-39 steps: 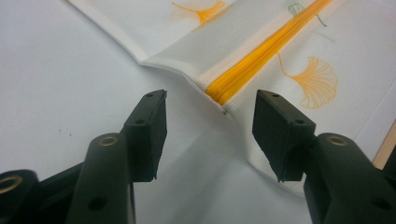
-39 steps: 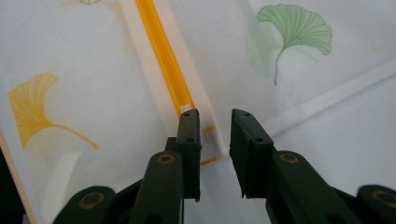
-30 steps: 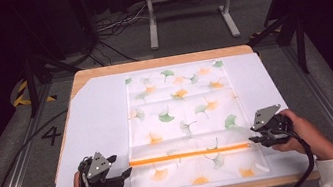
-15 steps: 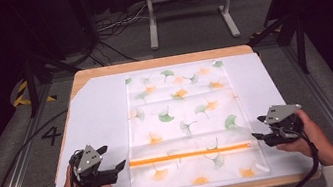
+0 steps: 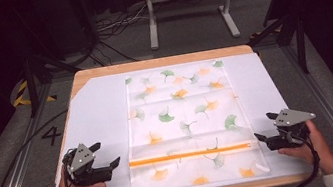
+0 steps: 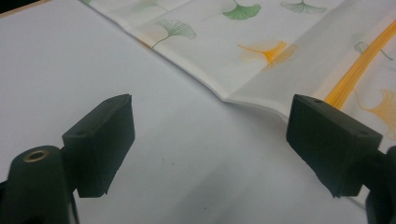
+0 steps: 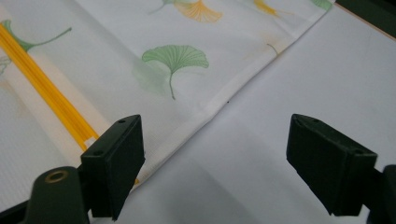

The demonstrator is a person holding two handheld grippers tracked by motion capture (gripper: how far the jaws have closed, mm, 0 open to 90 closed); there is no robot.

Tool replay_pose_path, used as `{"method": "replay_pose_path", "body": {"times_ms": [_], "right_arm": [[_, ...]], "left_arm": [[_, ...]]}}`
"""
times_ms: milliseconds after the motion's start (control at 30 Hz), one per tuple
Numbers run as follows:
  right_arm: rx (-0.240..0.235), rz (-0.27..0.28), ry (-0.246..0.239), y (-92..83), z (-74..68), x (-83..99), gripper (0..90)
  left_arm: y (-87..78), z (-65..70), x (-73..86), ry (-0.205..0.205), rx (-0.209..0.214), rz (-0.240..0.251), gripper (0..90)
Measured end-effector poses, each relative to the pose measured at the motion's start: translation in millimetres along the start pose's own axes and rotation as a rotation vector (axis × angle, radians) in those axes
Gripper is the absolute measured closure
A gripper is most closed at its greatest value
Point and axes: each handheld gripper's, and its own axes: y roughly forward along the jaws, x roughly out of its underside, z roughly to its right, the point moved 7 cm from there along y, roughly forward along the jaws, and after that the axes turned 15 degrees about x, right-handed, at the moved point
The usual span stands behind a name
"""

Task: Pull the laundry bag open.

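Cloth bag flat mid-table, a gripper at each near side edge, both open, holding nothing.
L gripper sits at bag's 8 o'clock, R gripper at 4; R looks closer. Bag's long axis runs 12–6. White w/ green & orange ginkgo leaves; orange zip crosses near end, 9–3.

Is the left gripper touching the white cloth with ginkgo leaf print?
Apart. In the high view, bare white table cover lies between the left gripper and the white cloth with ginkgo leaf print; its jaws stand open.
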Motion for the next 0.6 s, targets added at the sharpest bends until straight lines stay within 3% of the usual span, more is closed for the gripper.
{"method": "replay_pose_path", "body": {"times_ms": [133, 233, 300, 333, 400, 600], "right_arm": [[0.021, 0.036, 0.05, -0.4, 3.9, 3.7, 17.5], [0.018, 0.057, 0.133, -0.8, 8.5, 7.6, 16.2], [0.047, 0.053, 0.137, -0.6, 11.6, 8.9, 15.6], [0.056, 0.063, 0.149, -1.6, 12.9, 8.5, 15.6], [0.056, 0.07, 0.168, -2.4, 13.7, 8.3, 14.9], [0.067, 0.07, 0.157, -0.7, 11.7, 6.7, 14.6]], "left_arm": [[1.1, 0.8, 6.3, -0.015, 0.001, -0.009, 15.1], [1.4, 1.5, 8.1, -0.024, 0.011, 0.007, 14.7], [2.1, 1.5, 9.8, -0.045, 0.02, 0.014, 14.3], [2.3, 0.6, 10.6, -0.036, 0.011, 0.006, 14.1], [2.7, 1.3, 11.6, -0.045, 0.012, 0.013, 13.9], [3.5, 2.9, 11.5, -0.051, 0.017, 0.02, 13.7]]}}
